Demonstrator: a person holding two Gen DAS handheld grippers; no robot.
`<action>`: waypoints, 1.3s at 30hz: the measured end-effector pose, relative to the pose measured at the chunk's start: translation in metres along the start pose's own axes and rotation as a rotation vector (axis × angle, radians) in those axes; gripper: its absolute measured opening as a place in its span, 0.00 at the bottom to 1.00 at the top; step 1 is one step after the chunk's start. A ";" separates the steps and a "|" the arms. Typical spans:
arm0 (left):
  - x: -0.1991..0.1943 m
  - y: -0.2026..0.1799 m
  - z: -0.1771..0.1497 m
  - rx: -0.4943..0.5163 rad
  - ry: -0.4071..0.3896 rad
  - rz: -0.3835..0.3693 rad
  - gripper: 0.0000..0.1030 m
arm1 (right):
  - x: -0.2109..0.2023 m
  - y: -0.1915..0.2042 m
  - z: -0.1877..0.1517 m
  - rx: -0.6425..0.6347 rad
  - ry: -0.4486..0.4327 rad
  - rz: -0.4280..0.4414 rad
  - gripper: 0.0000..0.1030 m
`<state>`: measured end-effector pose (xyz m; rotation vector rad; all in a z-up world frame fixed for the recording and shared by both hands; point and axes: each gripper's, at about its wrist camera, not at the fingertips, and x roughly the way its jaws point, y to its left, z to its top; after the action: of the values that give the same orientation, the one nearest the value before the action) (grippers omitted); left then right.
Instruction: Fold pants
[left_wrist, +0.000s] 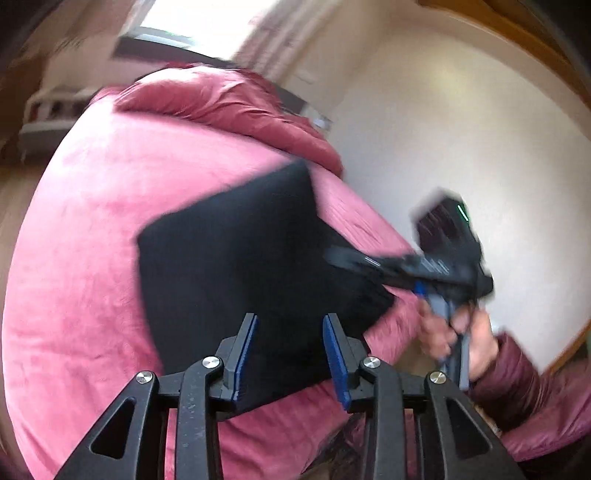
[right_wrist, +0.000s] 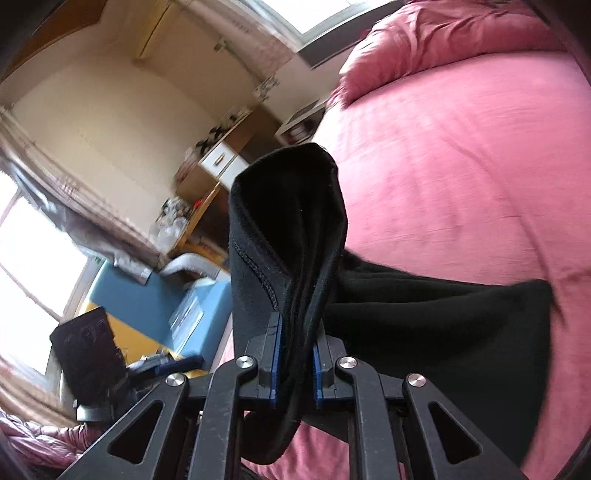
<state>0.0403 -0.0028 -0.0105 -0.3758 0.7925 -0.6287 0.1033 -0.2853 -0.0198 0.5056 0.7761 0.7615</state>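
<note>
The black pants (left_wrist: 236, 258) lie folded into a thick block on the pink bedspread (left_wrist: 92, 221). My left gripper (left_wrist: 290, 332) is open just above their near edge, with nothing between its blue pads. My right gripper (left_wrist: 332, 256) shows blurred at the right in the left wrist view, reaching over the pants' right edge. In the right wrist view my right gripper (right_wrist: 295, 328) is shut on a fold of the black pants (right_wrist: 291, 236), which stands up from the jaws while the rest trails over the bed (right_wrist: 461, 166).
A rumpled pink duvet (left_wrist: 229, 99) lies at the head of the bed. A white wall (left_wrist: 461, 147) is at the bed's right side. A desk with drawers (right_wrist: 218, 162), a blue box (right_wrist: 159, 306) and a black chair (right_wrist: 88, 350) stand beside the bed.
</note>
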 end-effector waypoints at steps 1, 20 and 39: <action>-0.001 0.012 0.003 -0.034 -0.008 0.023 0.35 | -0.007 -0.005 -0.001 0.012 -0.008 -0.011 0.13; 0.107 0.029 -0.028 -0.042 0.265 0.124 0.37 | -0.068 -0.145 -0.061 0.311 -0.013 -0.308 0.00; 0.097 0.027 -0.026 -0.046 0.241 0.092 0.38 | -0.054 -0.116 -0.081 0.241 0.094 -0.269 0.14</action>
<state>0.0832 -0.0477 -0.0942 -0.3064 1.0501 -0.5769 0.0633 -0.3886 -0.1224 0.5700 1.0079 0.4461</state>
